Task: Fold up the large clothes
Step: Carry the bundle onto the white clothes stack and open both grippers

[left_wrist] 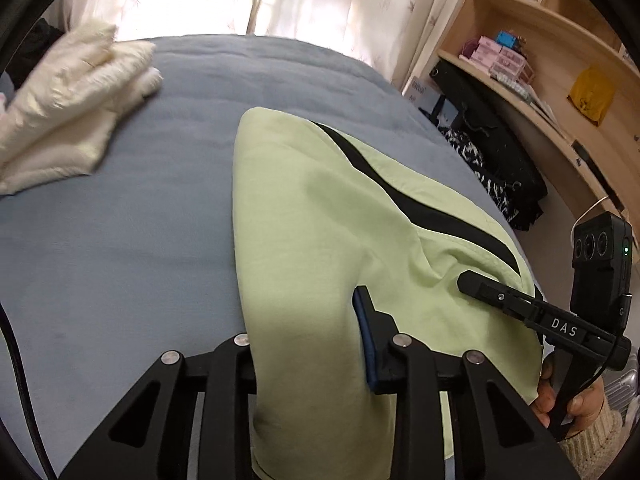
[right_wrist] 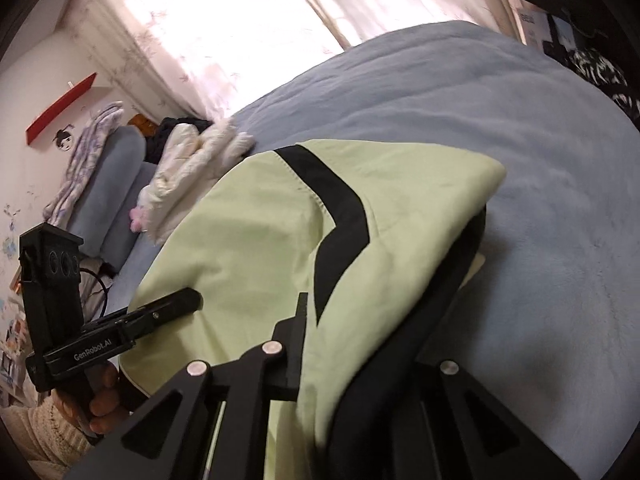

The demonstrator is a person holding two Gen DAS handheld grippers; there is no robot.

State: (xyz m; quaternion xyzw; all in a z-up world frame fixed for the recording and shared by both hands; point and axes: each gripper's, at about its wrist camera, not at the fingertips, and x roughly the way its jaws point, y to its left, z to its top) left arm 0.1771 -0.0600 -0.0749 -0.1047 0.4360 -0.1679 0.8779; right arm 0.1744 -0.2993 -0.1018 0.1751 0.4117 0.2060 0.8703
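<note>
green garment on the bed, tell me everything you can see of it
The green garment is pale green, a soft matte woven cloth, with a curved black band across it and stitched seams; black shows on its underside in the right wrist view. It lies bunched and doubled over, its near edge raised off the blue bedcover, its far end resting there. The left gripper and right gripper each pinch its near edge.

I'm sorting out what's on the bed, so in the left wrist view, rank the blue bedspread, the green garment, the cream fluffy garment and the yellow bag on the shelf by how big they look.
1. blue bedspread
2. green garment, enlarged by nearness to the camera
3. cream fluffy garment
4. yellow bag, far off, so true size unsure
</note>
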